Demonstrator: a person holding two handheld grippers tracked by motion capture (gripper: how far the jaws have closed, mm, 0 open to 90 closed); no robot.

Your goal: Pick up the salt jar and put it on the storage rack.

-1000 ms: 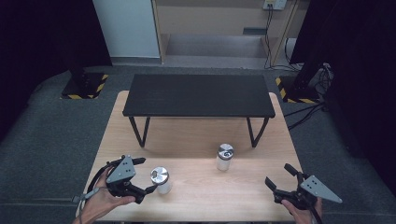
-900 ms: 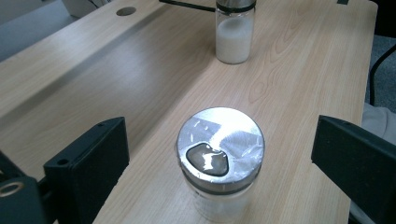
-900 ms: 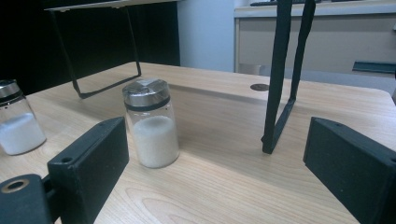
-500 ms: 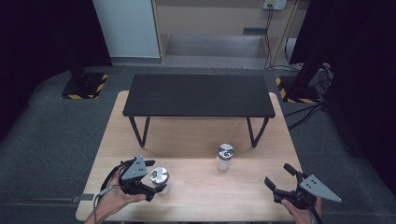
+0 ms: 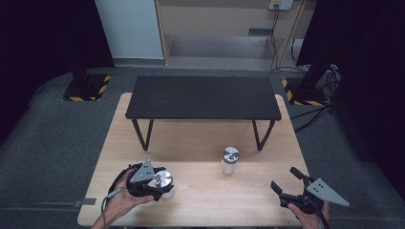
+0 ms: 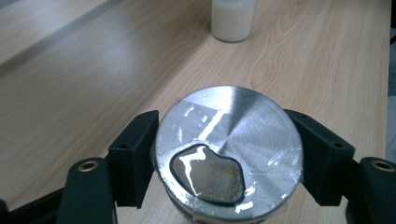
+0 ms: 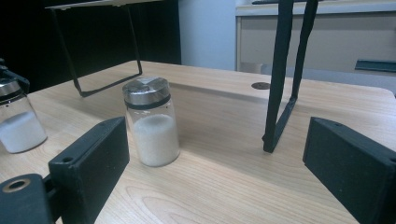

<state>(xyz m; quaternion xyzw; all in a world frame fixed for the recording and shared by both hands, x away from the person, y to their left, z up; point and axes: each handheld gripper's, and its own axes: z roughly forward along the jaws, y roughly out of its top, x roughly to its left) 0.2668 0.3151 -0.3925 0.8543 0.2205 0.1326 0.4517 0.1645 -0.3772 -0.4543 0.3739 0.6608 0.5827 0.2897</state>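
Observation:
A small glass jar [image 5: 163, 180] with a silver lid and white powder stands near the front left of the wooden table [image 5: 215, 191]. My left gripper [image 5: 160, 186] has just been closing and is shut on it. In the left gripper view the black pads press both sides of the jar's lid [image 6: 229, 149], with the left gripper [image 6: 226, 140] looking down on it. A second, similar jar [image 5: 229, 161] stands alone mid-table, seen upright as the jar [image 7: 152, 121] in the right gripper view. My right gripper [image 5: 285, 179] rests at the front right, open and holding nothing, and the right gripper [image 7: 219, 140] faces that jar.
A low black shelf [image 5: 203, 98] on thin metal legs spans the far half of the table; one leg [image 7: 280, 93] stands close ahead of the right gripper. The gripped jar [image 7: 16, 121] is at the left edge of the right gripper view. Dark floor surrounds the table.
My left gripper moved right and down to the silver-lidded jar and its jaws closed around the lid. The right gripper and the second jar stayed put.

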